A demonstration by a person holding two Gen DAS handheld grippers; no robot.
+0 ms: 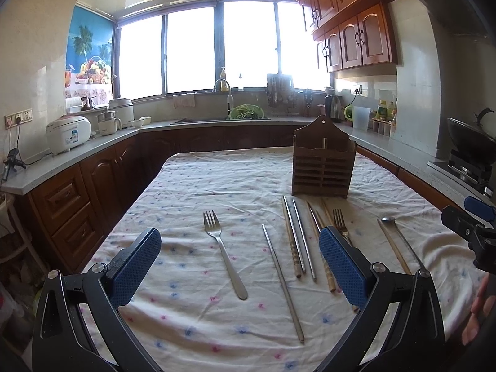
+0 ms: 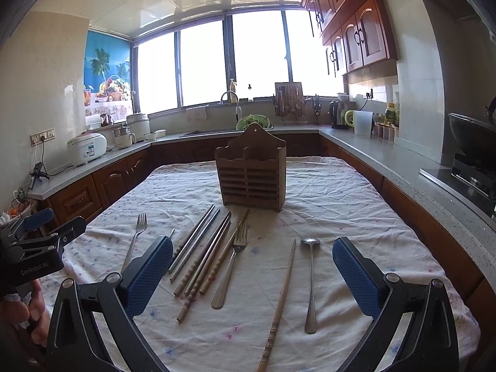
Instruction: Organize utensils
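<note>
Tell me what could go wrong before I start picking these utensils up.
The wooden and metal chopsticks lie bunched, some crossing, with a steel fork against them; a pinch there may lift two at once or scatter the rest. The wrinkled floral tablecloth could get nipped under thin pieces. The slatted wooden utensil holder stands free on the cloth, so a hard insertion may tip it.

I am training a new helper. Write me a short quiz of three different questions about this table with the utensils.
1. True or false: the wooden utensil holder lies flat on the tablecloth.
2. How many forks are on the cloth: A one, B two, C three?
3. Fill in: beside the spoon lies a single wooden ____.

Key:
1. False; it stands upright.
2. B: one fork apart at the left, one fork by the chopstick group.
3. chopstick.

Both the left gripper and the right gripper have open, empty jaws.
</note>
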